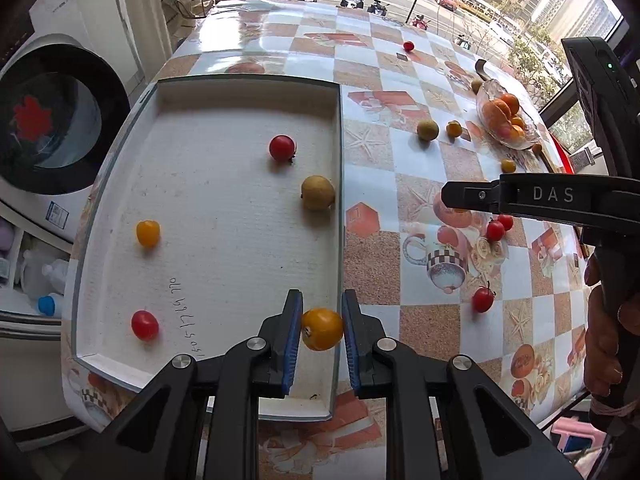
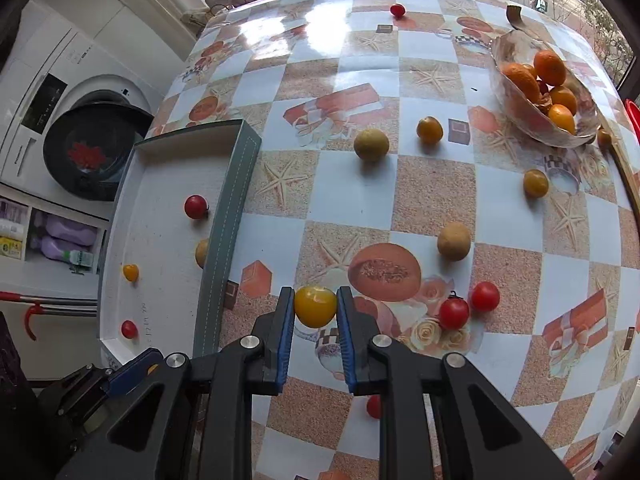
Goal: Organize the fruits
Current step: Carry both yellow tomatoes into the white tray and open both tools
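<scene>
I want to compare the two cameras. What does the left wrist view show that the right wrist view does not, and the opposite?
Only the left wrist view shows the left gripper closed on an orange-yellow tomato above the white tray, with the whole tray floor. Only the right wrist view shows the right gripper holding a yellow tomato over the table. Both show the tray with its fruits and the glass bowl of oranges.
</scene>
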